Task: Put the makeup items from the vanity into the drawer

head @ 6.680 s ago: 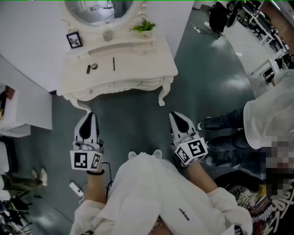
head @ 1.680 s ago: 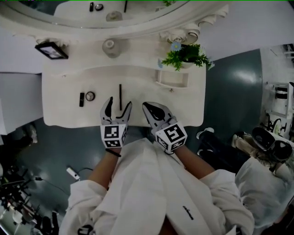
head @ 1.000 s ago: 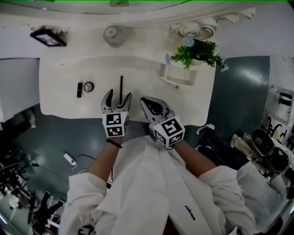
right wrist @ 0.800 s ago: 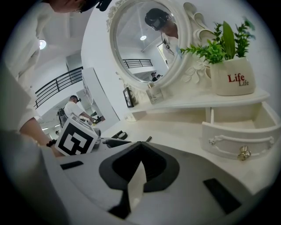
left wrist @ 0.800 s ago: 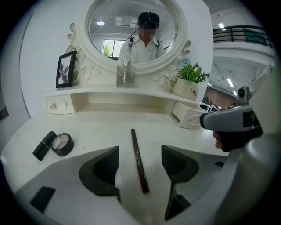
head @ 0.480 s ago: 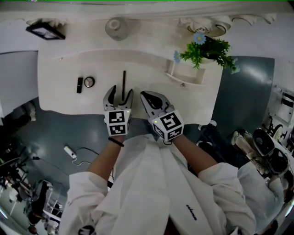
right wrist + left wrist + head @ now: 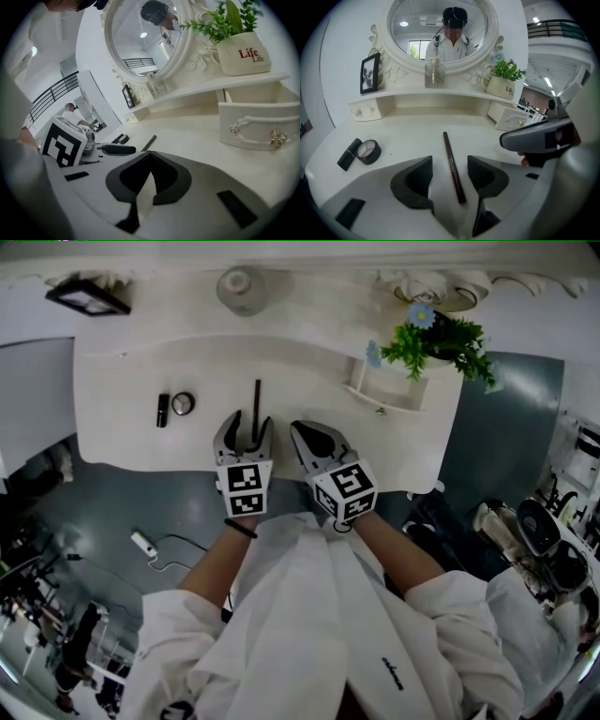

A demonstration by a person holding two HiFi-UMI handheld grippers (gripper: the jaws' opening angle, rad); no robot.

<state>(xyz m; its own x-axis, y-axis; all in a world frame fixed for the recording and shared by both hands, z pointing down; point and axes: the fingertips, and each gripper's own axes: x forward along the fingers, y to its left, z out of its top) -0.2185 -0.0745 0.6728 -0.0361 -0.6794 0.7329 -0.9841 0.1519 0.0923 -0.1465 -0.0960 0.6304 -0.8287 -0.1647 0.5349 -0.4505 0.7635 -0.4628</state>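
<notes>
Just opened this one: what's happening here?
A person works at a vanity with a gripper in each hand. The left gripper has its jaws astride the brown pencil on its top; they have just been closing but do not grip it yet. The right gripper is beside it, shut and empty. A lipstick and compact lie nearby.

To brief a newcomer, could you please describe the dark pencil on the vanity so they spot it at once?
On the white vanity below the mirror, look near the front edge. The pencil lies between the open jaws of the left gripper, which have just been closing. It is the only long thin stick; the round compact and black tube to its left are short.
</notes>
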